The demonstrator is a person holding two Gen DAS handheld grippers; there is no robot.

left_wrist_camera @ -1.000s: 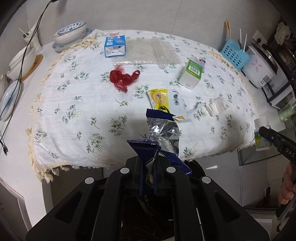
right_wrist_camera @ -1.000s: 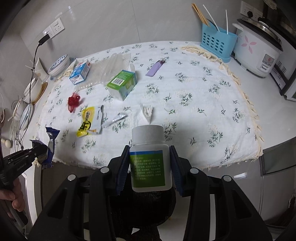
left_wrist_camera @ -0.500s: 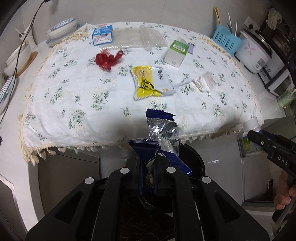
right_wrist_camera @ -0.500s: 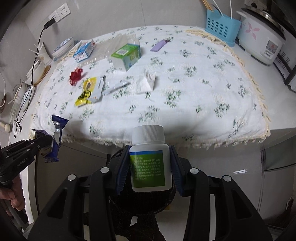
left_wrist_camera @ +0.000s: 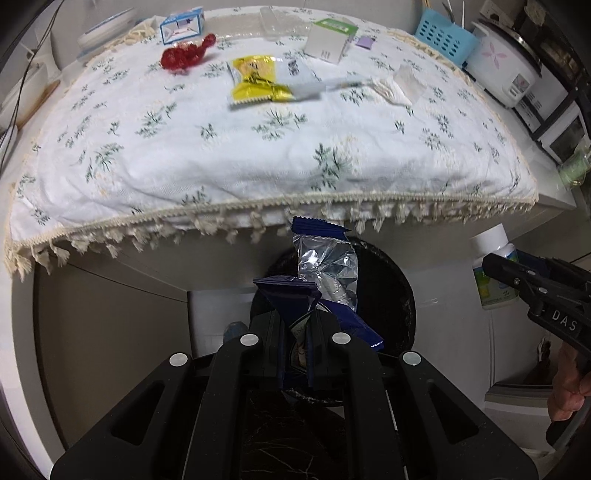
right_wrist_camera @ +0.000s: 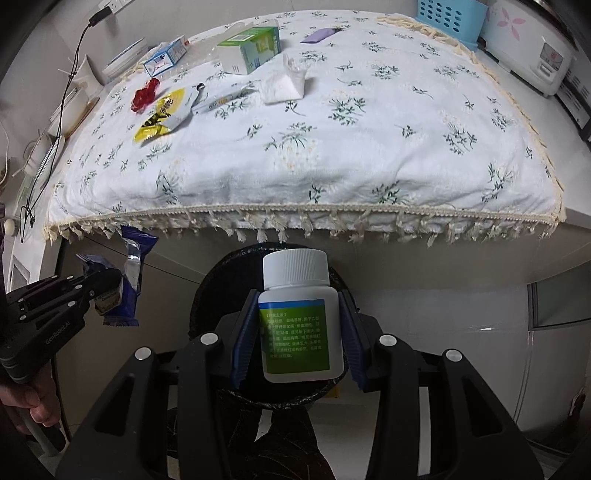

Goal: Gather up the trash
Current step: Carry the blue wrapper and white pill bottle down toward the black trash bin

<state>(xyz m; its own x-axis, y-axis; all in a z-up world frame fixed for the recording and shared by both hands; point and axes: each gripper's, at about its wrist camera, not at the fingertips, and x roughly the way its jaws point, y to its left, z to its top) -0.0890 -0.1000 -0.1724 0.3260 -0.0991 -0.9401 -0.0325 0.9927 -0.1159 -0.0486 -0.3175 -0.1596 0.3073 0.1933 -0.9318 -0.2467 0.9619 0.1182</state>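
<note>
My left gripper is shut on a blue and silver snack wrapper and holds it over a black trash bin below the table edge. My right gripper is shut on a white pill bottle with a green label, also above the bin. The bottle shows at the right of the left wrist view; the wrapper shows at the left of the right wrist view. On the floral tablecloth lie a yellow packet, a red wrapper, a green box and white tissue.
A small blue and white carton, a purple item and clear plastic lie at the back of the table. A blue basket and a rice cooker stand at the right. Bowls and cables are at the left.
Both grippers have dropped from above the table to below its front edge, over the black bin. Each keeps its hold on its item.
</note>
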